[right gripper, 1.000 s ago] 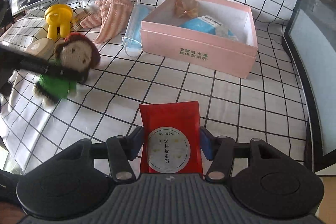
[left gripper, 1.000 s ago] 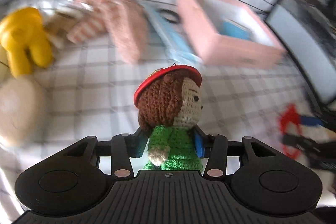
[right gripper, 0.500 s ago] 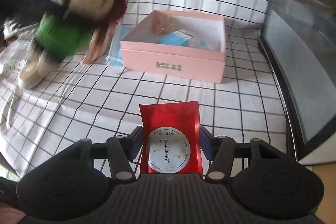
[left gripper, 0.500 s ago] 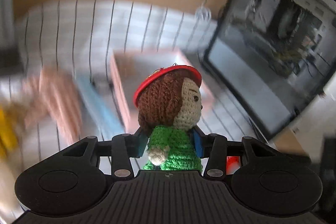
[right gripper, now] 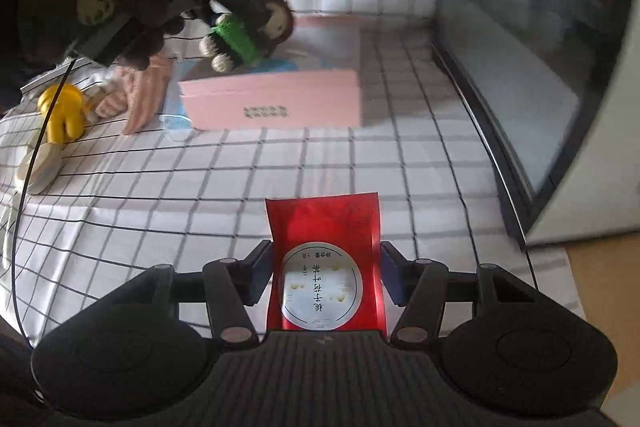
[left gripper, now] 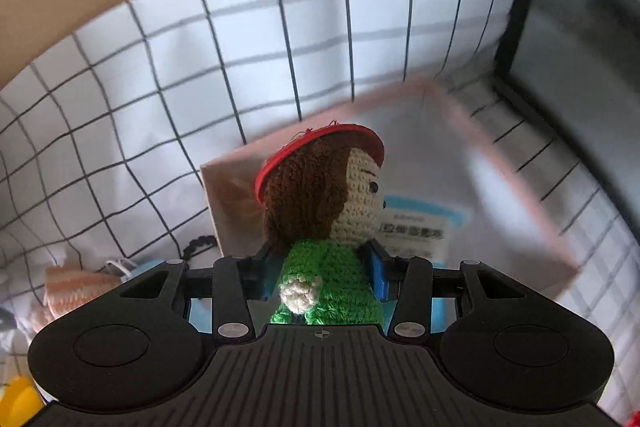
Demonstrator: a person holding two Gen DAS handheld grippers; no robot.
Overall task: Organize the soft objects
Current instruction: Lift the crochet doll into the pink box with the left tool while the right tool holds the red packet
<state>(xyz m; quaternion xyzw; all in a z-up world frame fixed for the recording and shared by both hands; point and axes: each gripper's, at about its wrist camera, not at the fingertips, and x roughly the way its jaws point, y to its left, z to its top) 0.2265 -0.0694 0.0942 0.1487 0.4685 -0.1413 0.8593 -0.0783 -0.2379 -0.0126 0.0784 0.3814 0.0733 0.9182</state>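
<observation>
Moved: the left gripper (left gripper: 326,275) carried the doll (left gripper: 324,211) from over the checked cloth (left gripper: 160,87) on the tabletop to above the pink box (left gripper: 516,183). A second before, the box was far off to the right.
Doll: it stood upright in the left view, long way up, with its red hat on top and its green body between the jaws.
Box: it lay just under and past the doll, open on top, with a blue packet (left gripper: 420,227) inside.
Nearer hand: the left one was nearer the box. The right gripper (right gripper: 326,279) was well back from it.
Left jaws: narrow, squeezing the doll's green body.
Right jaws: about half open, holding a red packet (right gripper: 326,267) by its sides.
Next, I think: the doll only needed to go down into the box.
</observation>
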